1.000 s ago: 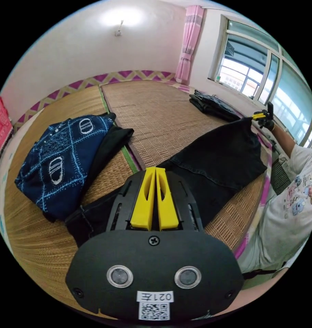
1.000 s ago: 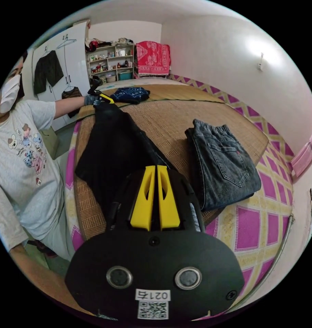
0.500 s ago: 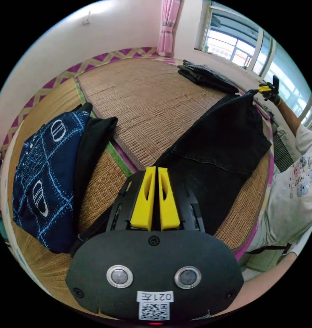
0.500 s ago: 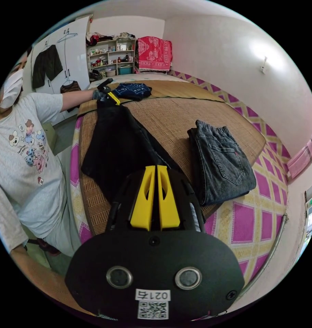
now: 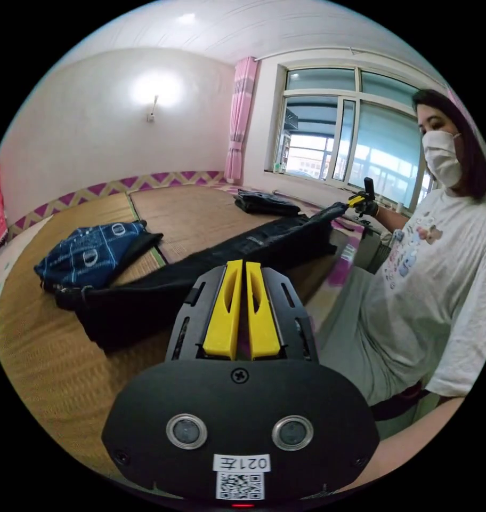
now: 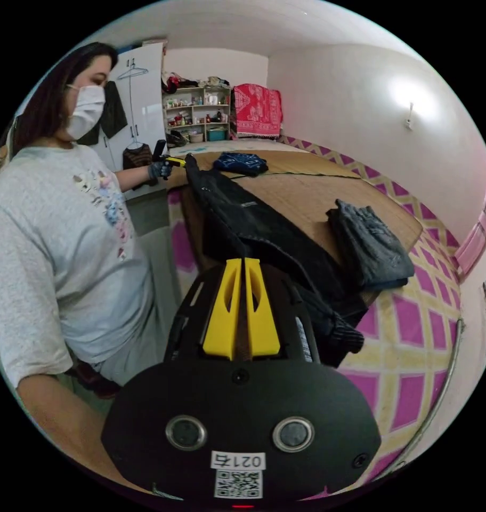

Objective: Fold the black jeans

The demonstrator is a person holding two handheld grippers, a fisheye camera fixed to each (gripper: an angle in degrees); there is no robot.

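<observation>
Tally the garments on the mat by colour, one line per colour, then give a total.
Black jeans, held stretched between the left gripper and the right gripper: 1
Grey folded jeans: 1
Navy patterned garment, folded: 1
Total: 3

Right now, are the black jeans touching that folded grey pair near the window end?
Apart. In the right gripper view, bare woven mat shows between the black jeans and the folded grey pair lying beside them.
</observation>
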